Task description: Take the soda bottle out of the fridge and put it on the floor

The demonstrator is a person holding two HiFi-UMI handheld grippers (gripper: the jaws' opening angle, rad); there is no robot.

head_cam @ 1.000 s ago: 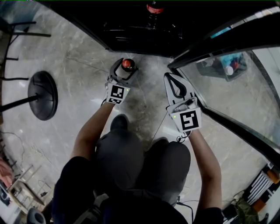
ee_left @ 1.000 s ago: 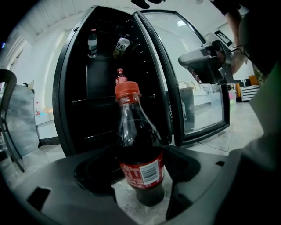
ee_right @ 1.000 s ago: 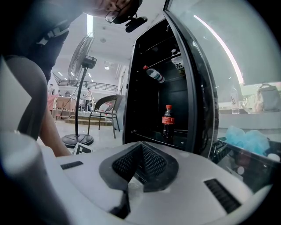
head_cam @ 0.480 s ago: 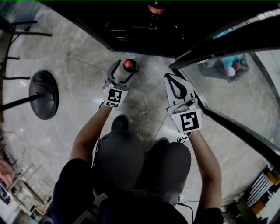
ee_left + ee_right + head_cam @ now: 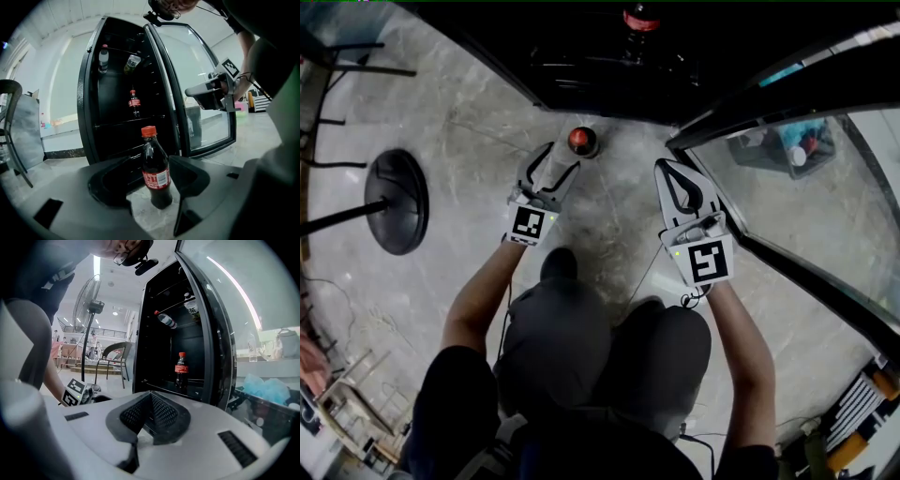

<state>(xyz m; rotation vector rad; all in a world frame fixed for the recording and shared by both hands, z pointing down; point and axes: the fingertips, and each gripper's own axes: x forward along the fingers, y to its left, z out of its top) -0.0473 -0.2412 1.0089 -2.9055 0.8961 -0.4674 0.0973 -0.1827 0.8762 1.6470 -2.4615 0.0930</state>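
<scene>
Soda bottle [image 5: 579,141], upright on floor [image 5: 469,122] before fridge [image 5: 572,70], just beyond tips of released left claw [image 5: 556,161], jaws lately narrowing on nothing; right claw [image 5: 668,172] clenched, farther off.

Marble floor [image 5: 441,103] is carrying a soda bottle [image 5: 578,141], standing upright just in front of the open fridge [image 5: 581,70]. Round black stand base [image 5: 398,200] is sitting well apart, leftward. Fridge shelf [image 5: 117,123] is holding a second bottle [image 5: 134,103].
</scene>
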